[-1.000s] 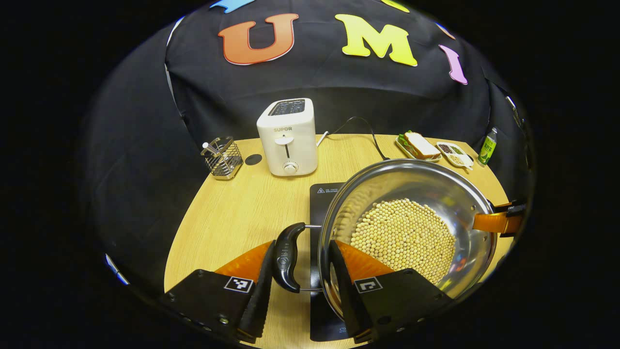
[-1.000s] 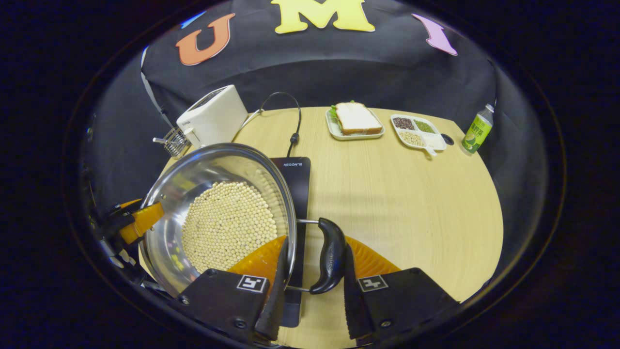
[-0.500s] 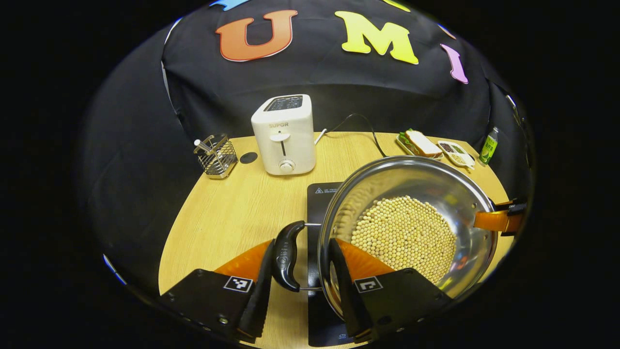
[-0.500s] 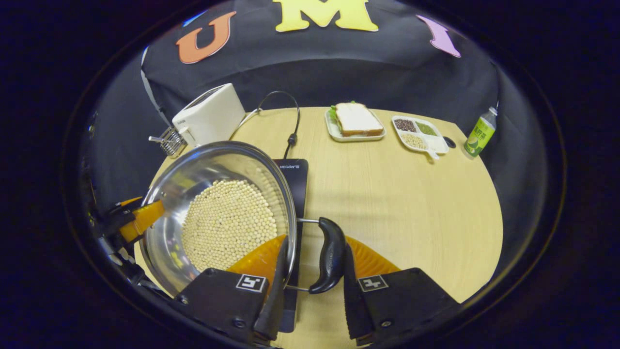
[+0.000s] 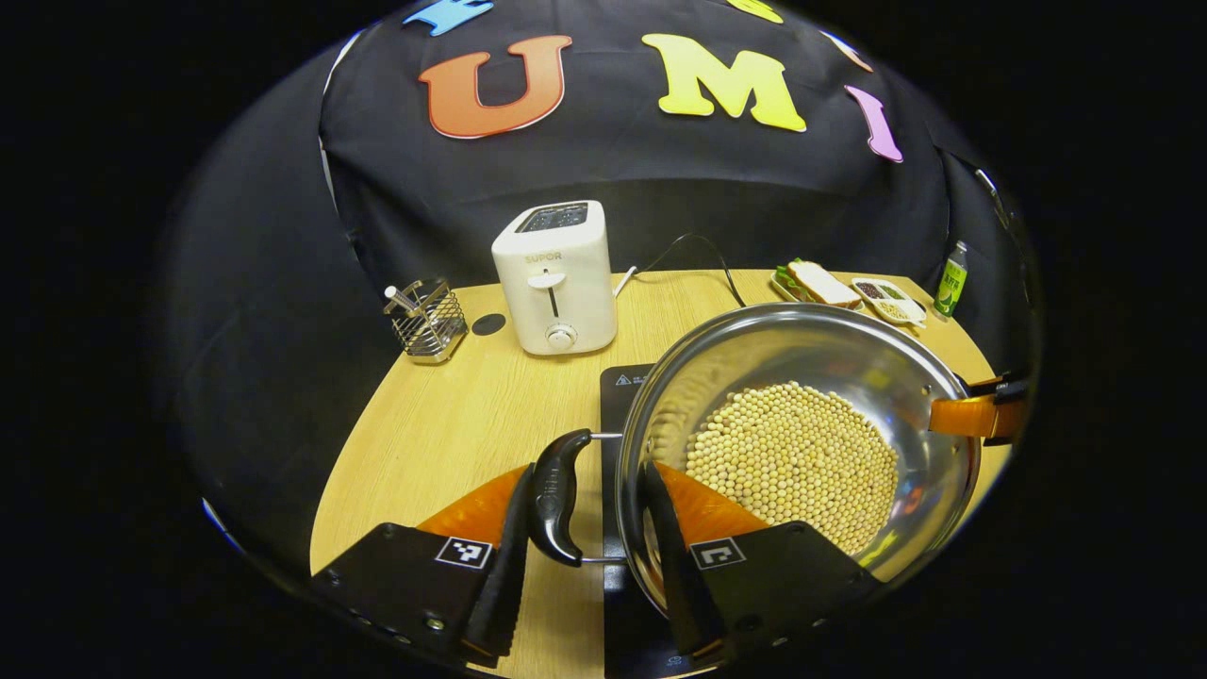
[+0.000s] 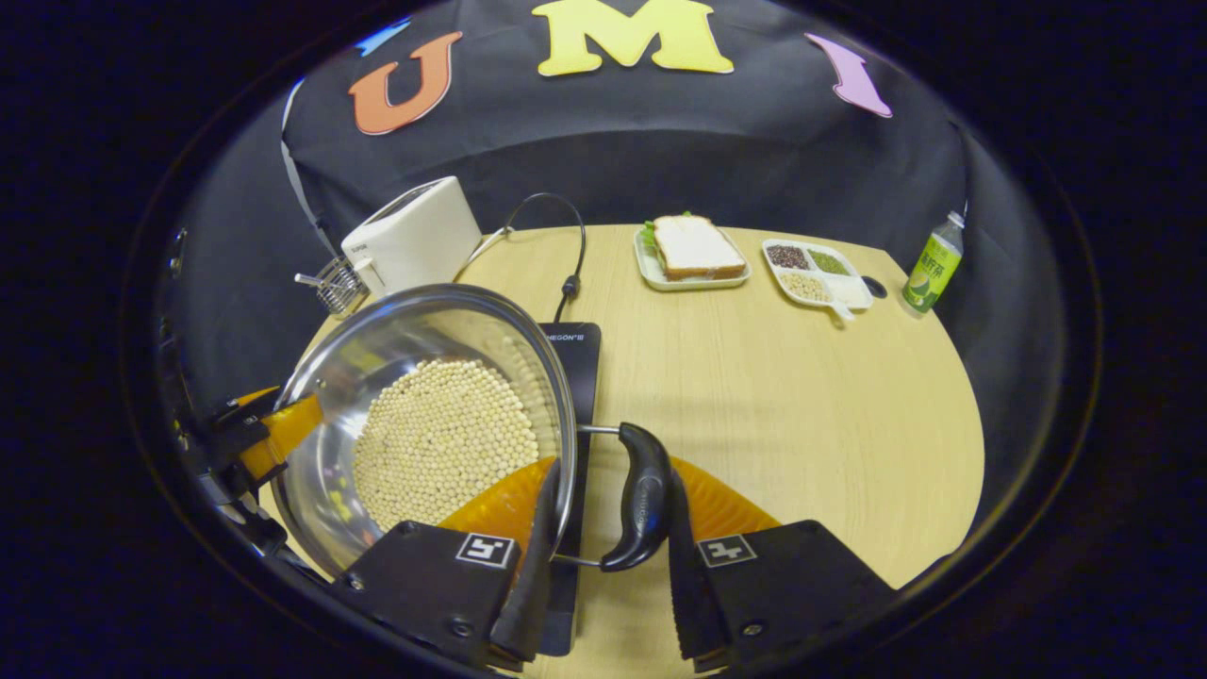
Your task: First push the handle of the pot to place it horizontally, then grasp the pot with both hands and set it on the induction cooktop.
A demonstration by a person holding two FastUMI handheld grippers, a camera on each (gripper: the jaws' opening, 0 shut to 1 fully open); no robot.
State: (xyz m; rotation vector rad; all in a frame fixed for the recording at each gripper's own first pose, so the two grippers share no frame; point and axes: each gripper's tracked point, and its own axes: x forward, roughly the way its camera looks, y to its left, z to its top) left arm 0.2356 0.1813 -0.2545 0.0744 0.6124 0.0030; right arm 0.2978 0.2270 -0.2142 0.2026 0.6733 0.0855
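My left gripper (image 5: 585, 552) has one finger outside the pot's black left handle (image 5: 554, 495) and the other inside the rim, so handle and wall sit together in the gap. The outer finger touches the handle; whether the inner one presses the wall I cannot tell, so I won't call it clamped.

My right gripper (image 6: 603, 566) mirrors this on the opposite handle (image 6: 644, 497): one finger just outside the handle, the other inside the rim. Same doubt about real pressure. Straddling both sides makes sense to me: the load is shared and the pot (image 6: 424, 424) stays level.

The pot is steel, wide, its floor covered with pale round beans (image 5: 797, 462). It sits over the black induction cooktop (image 6: 575, 354), covering most of it; a strip shows on each side. I cannot tell whether the base rests on the glass or hangs just above it.

Both handles lie flat, so I judge the pushing step done and the placing nearly finished. Beans would roll if one side dipped.

Toaster (image 5: 556, 278), sandwich plate (image 6: 693, 250), bottle (image 6: 929, 264) stand well apart on the table (image 6: 801, 396).
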